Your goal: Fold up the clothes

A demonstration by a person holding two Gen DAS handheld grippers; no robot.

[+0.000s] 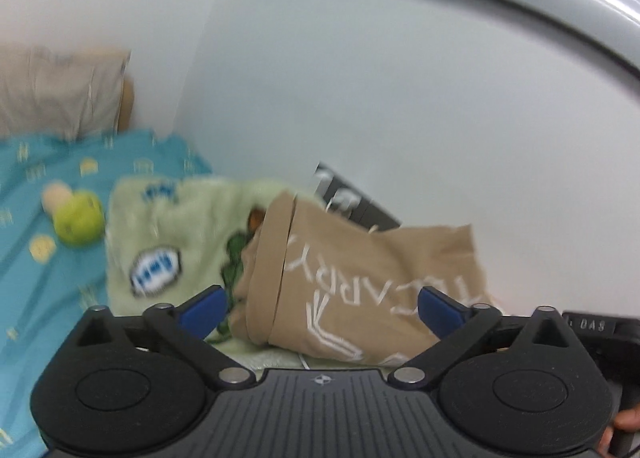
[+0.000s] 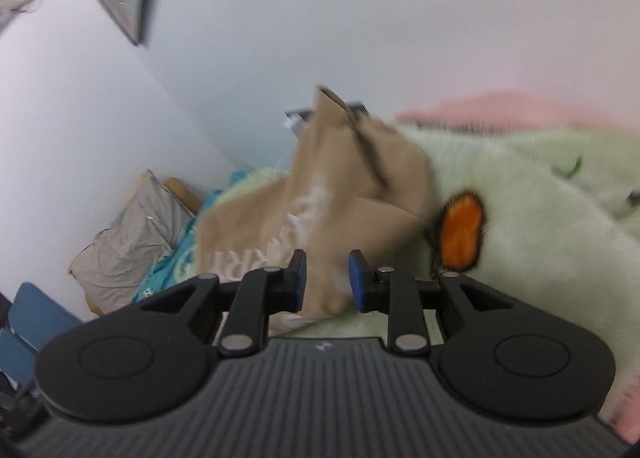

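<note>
My right tongs (image 2: 327, 278) pinch the tan printed shirt (image 2: 320, 198) over the green blanket (image 2: 540, 238); left tongs (image 1: 320, 306) spread wide, empty.

Both wrist views low, close, facing the shared tan garment (image 1: 360, 278) (image 2: 340, 198)

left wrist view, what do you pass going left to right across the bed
teal sheet → green ball → pale green blanket → tan shirt
</note>
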